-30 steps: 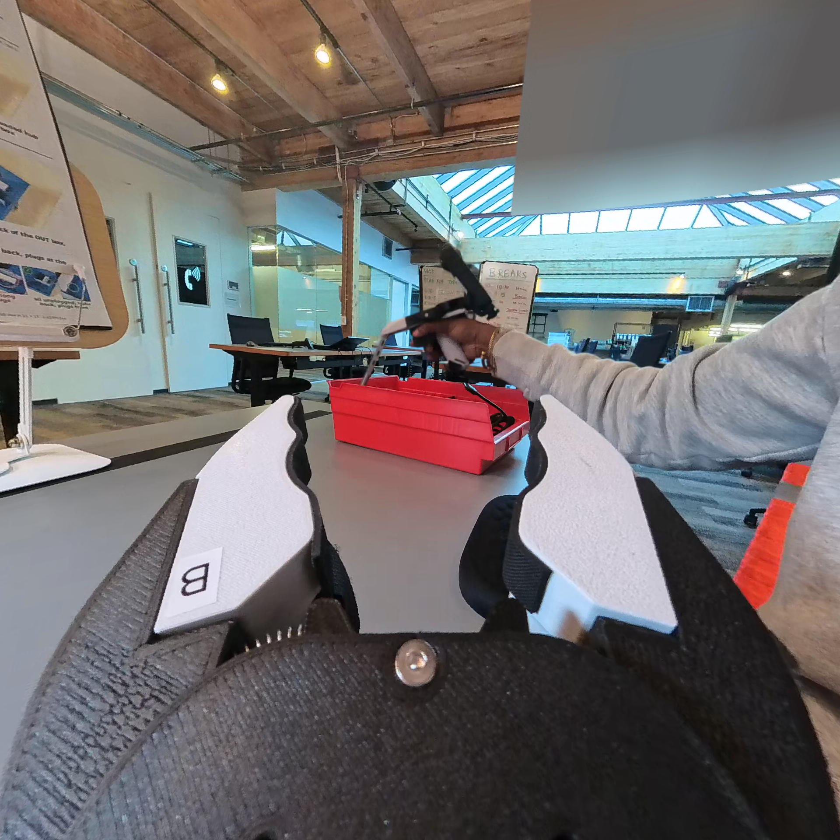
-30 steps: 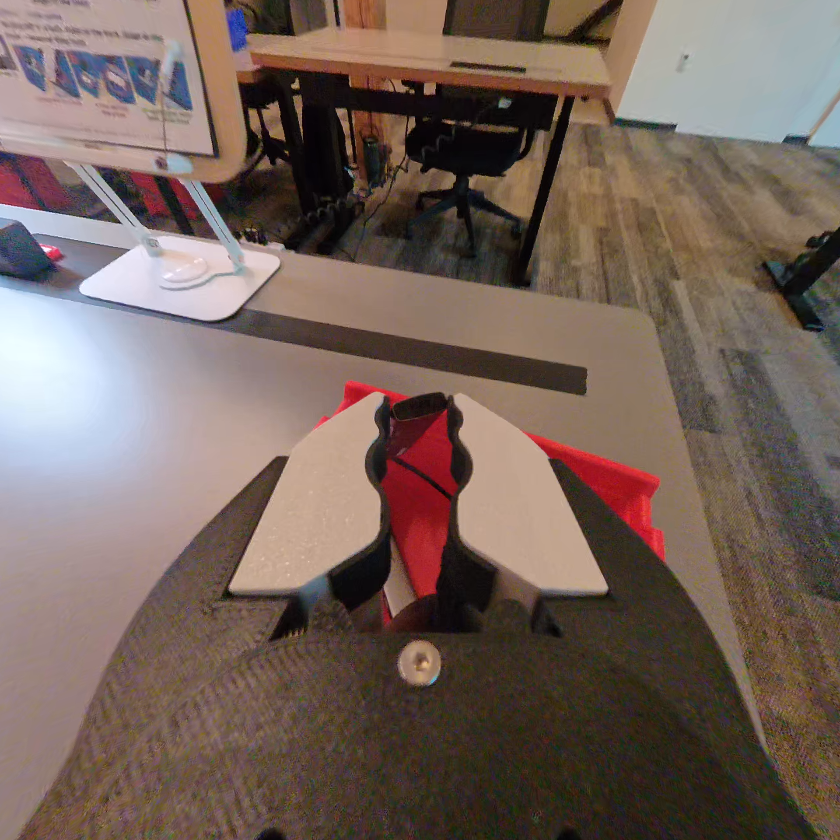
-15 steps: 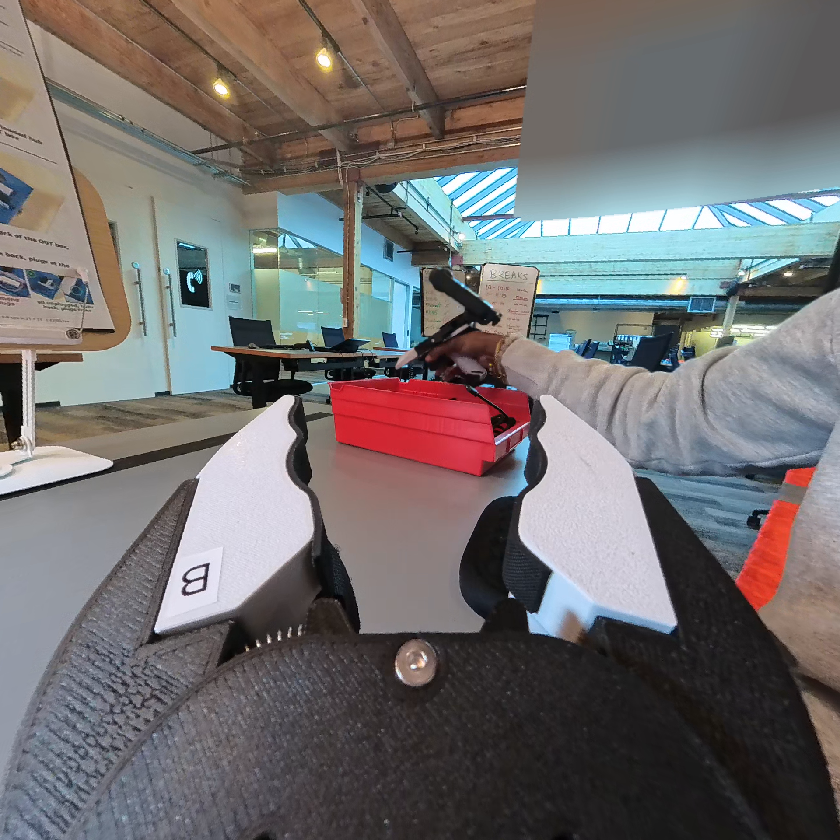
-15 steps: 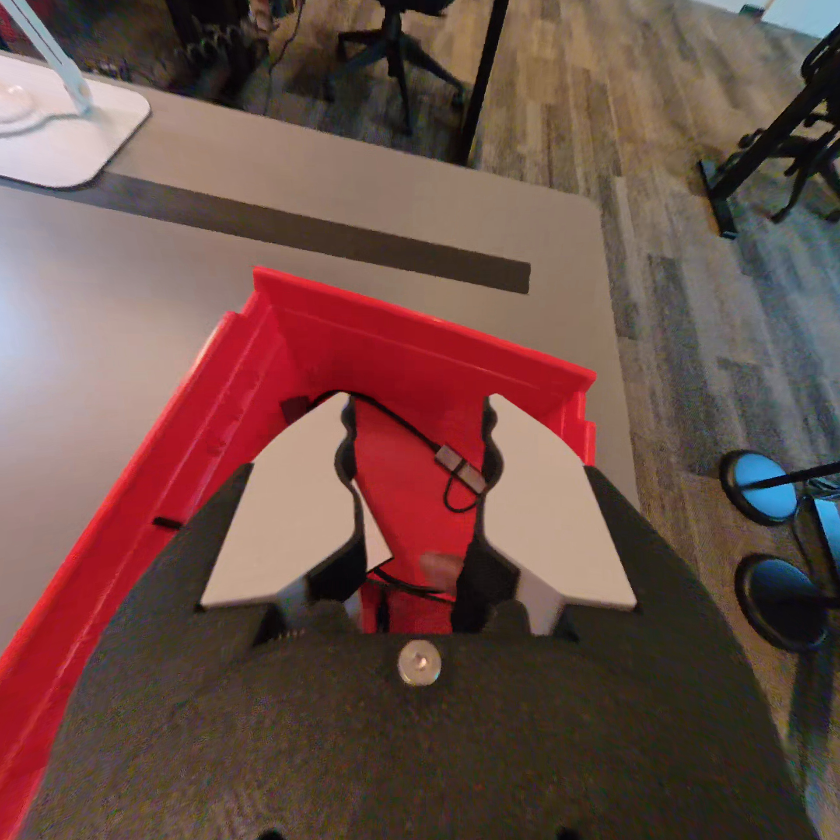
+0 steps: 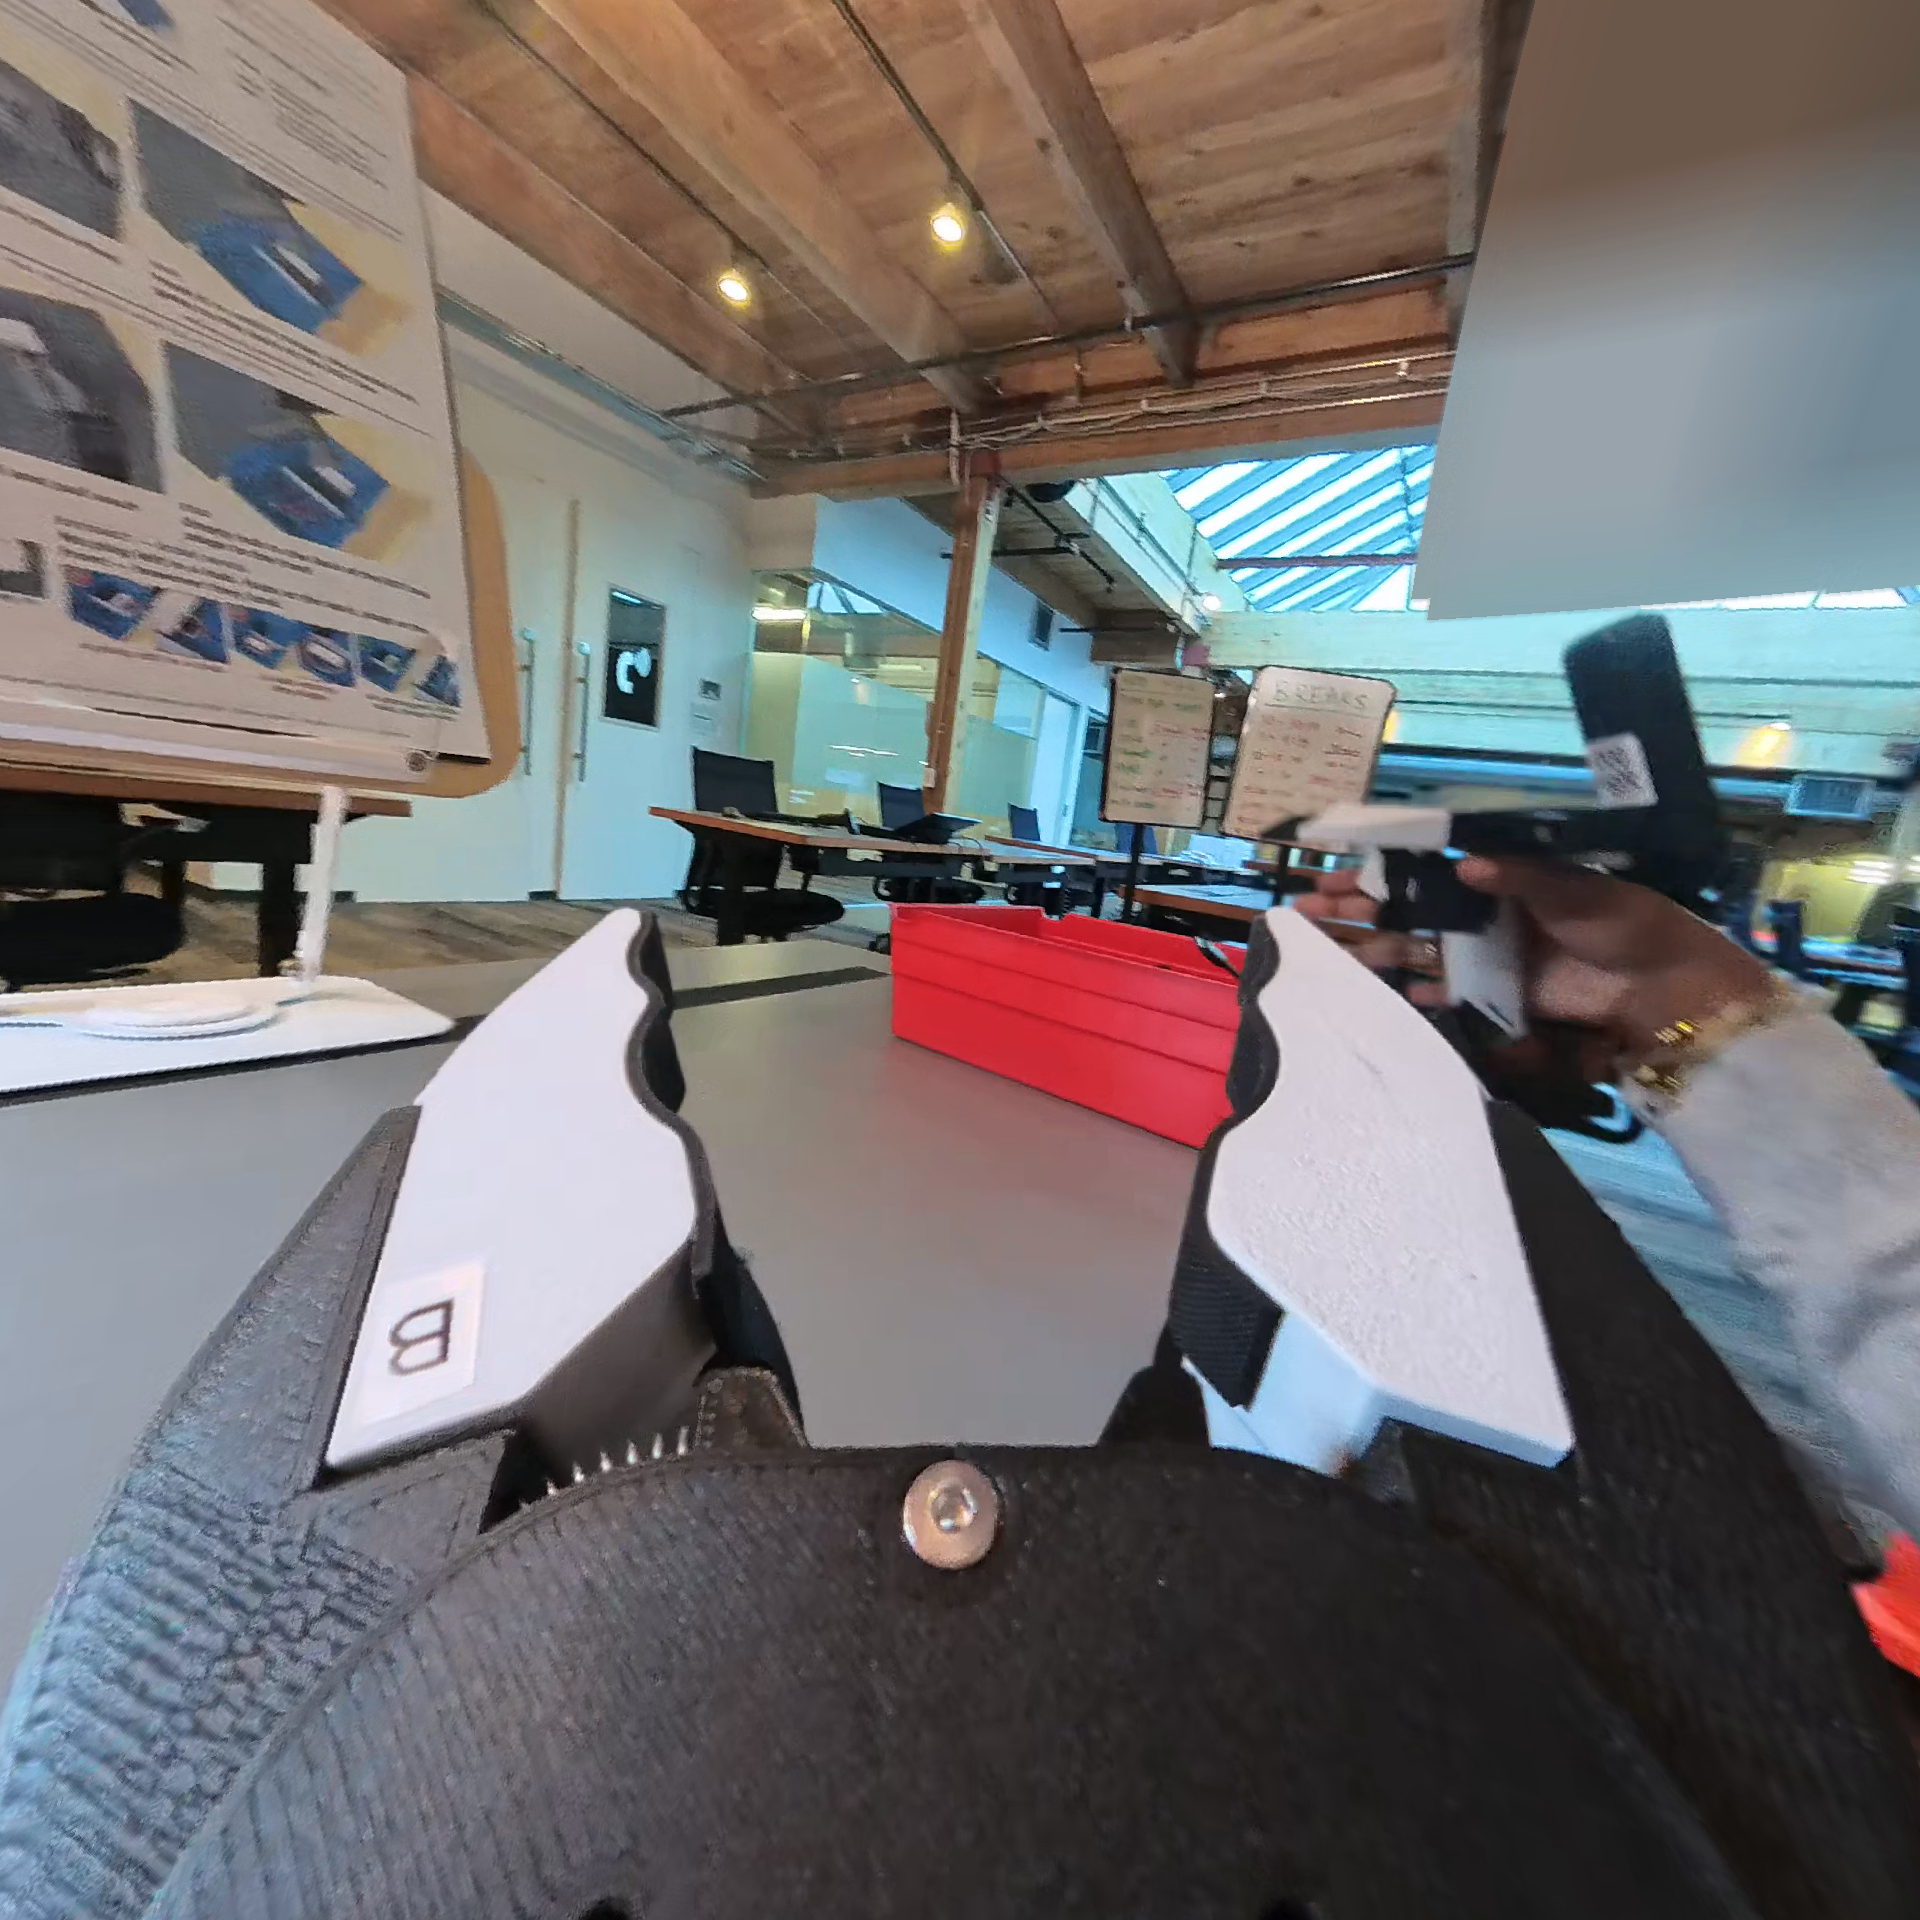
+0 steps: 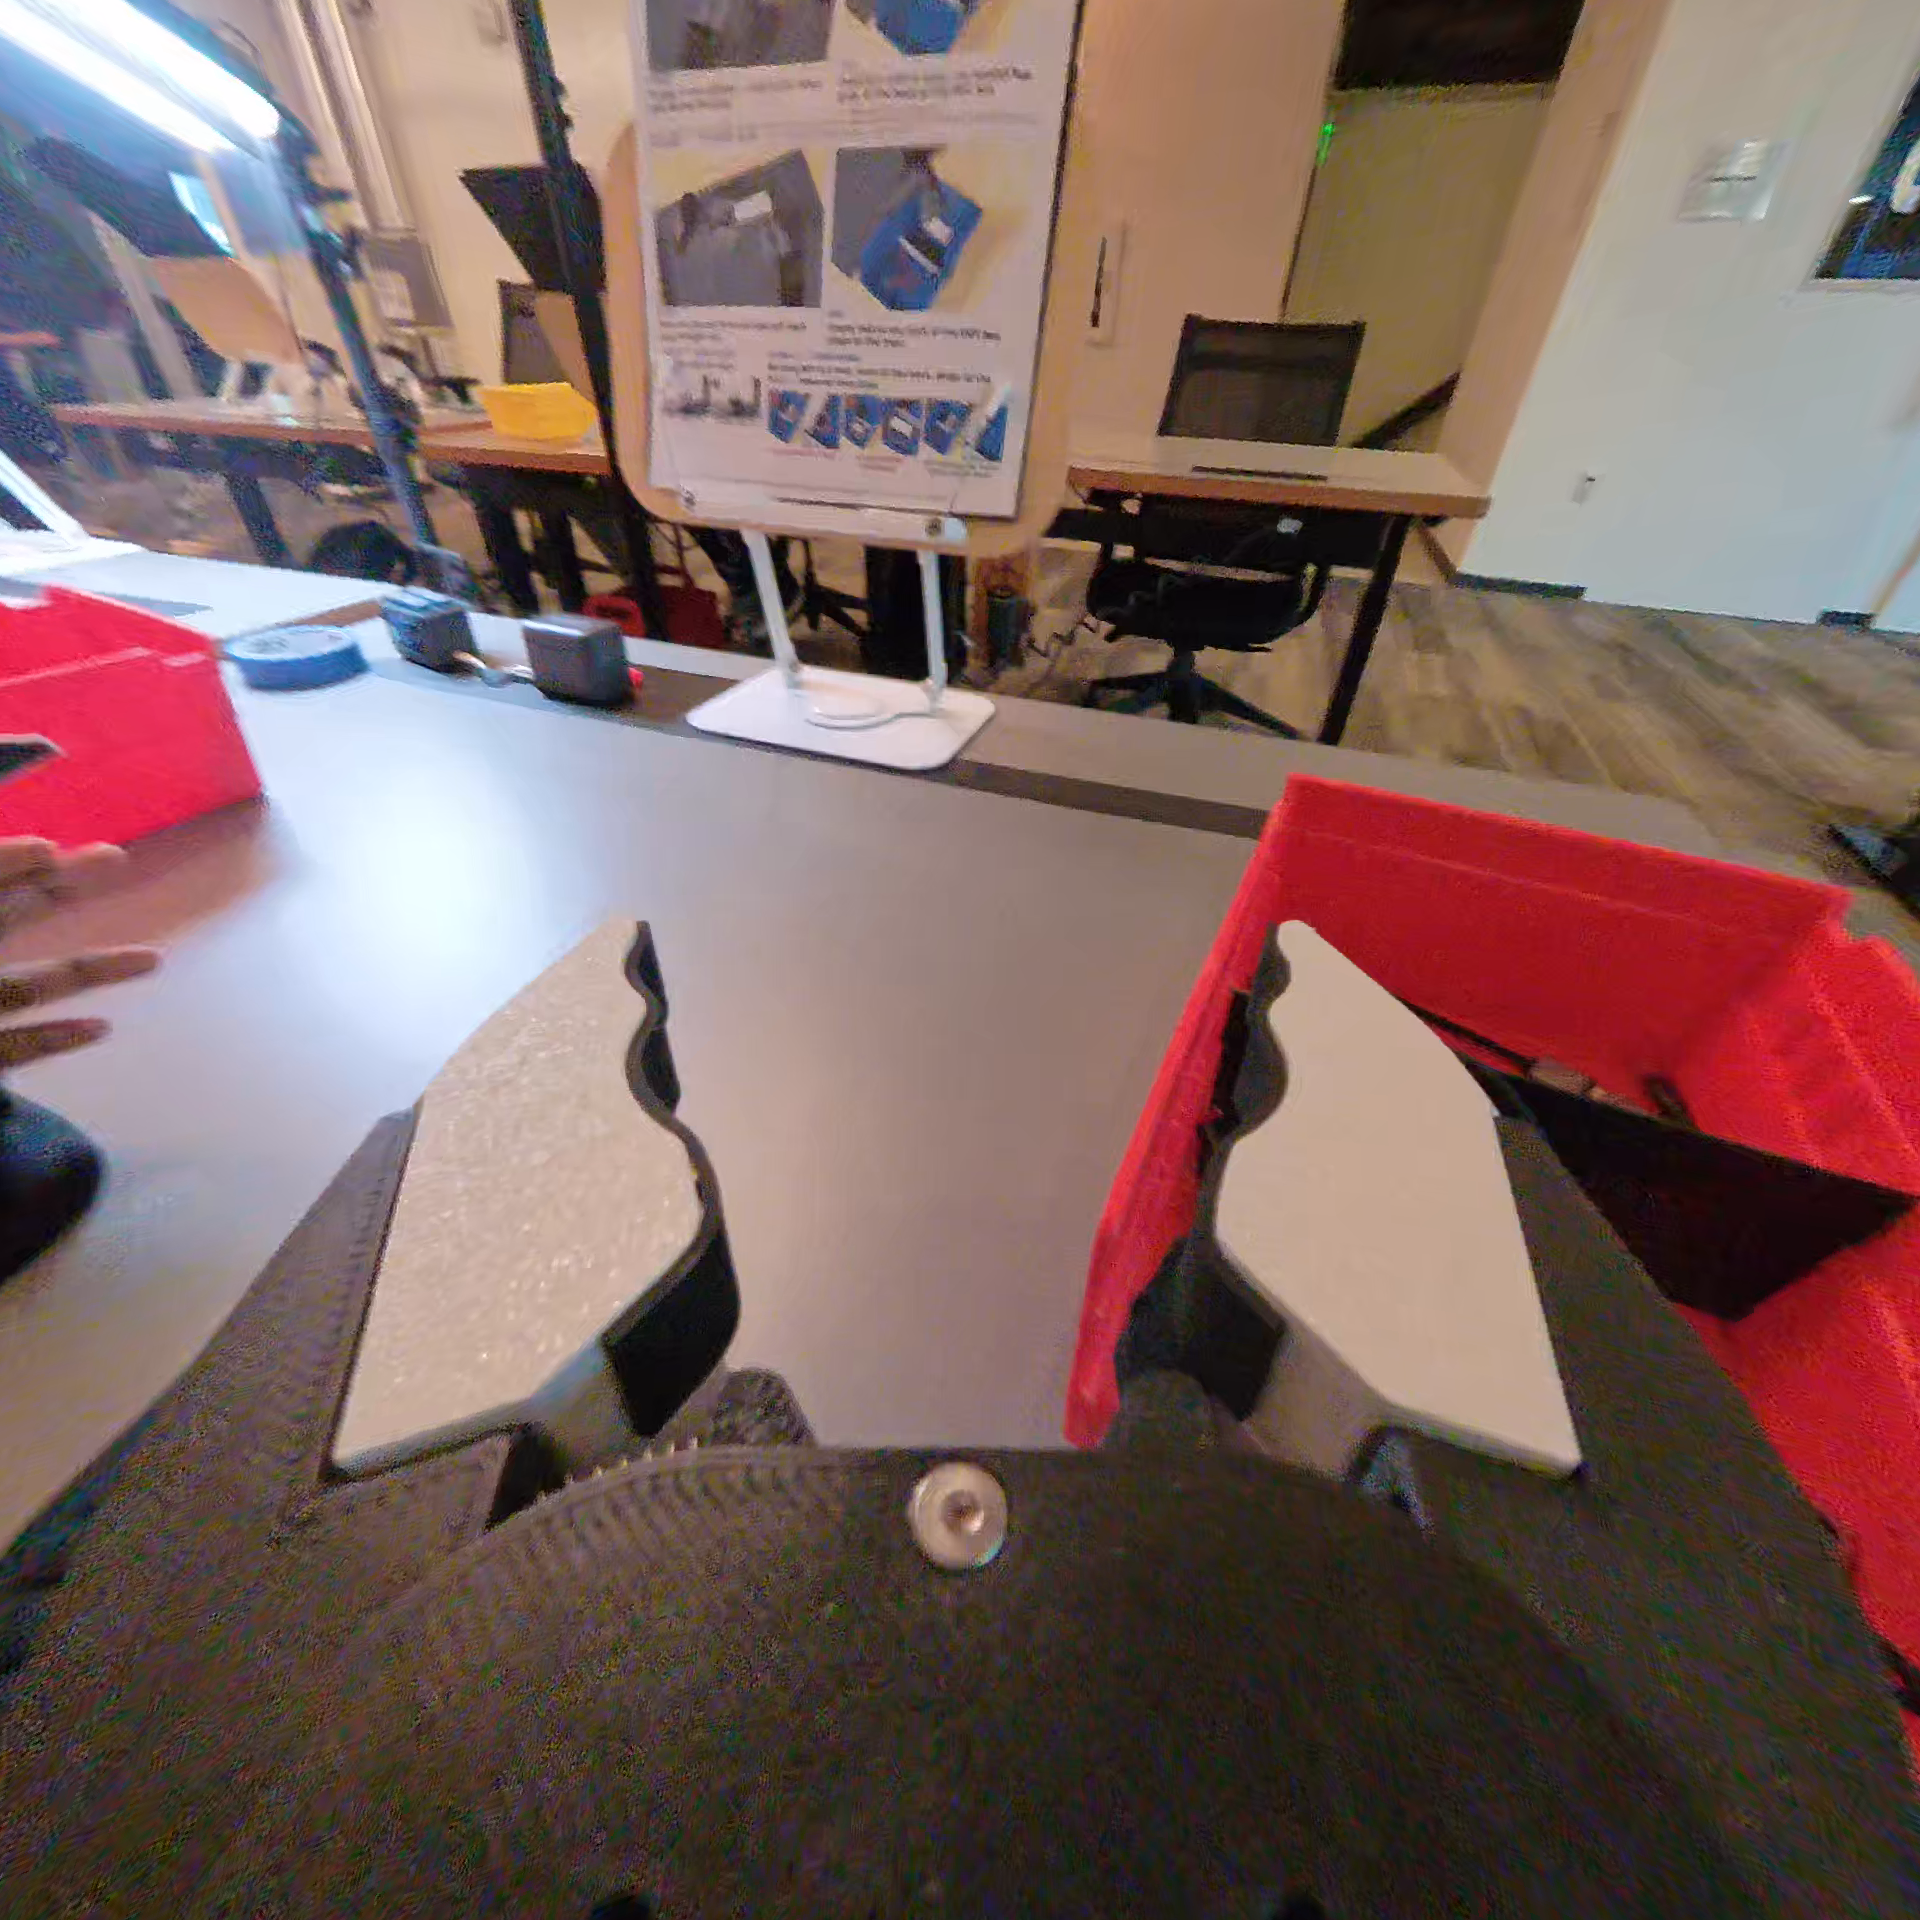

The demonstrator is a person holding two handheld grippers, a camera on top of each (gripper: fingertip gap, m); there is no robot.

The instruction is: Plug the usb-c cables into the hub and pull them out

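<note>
My left gripper (image 5: 951, 935) is open and empty, low over the grey table (image 5: 935, 1195). A red bin (image 5: 1060, 1023) stands ahead of it, with a bit of black cable (image 5: 1208, 951) at its rim. My right gripper (image 5: 1351, 828) shows at the right of that view, held up in a hand beside the bin. In the right wrist view my right gripper (image 6: 956, 945) is wide open and empty. Its right finger (image 6: 1371, 1195) is over the red bin (image 6: 1538, 935) and its left finger is over the table. A dark flat object (image 6: 1714, 1205) and a thin black cable (image 6: 1455, 1029) lie in the bin.
A second red bin (image 6: 114, 727) stands at the far left, with a hand (image 6: 62, 966) near it. A blue tape roll (image 6: 291, 657) and two dark boxes (image 6: 577, 657) lie along the back edge. A sign on a white stand (image 6: 842, 717) is at the back.
My right gripper held a dark item shut, opened over the red bin, then rose and turned left with its jaws wide open. My left gripper swung left; its jaws stayed open.
</note>
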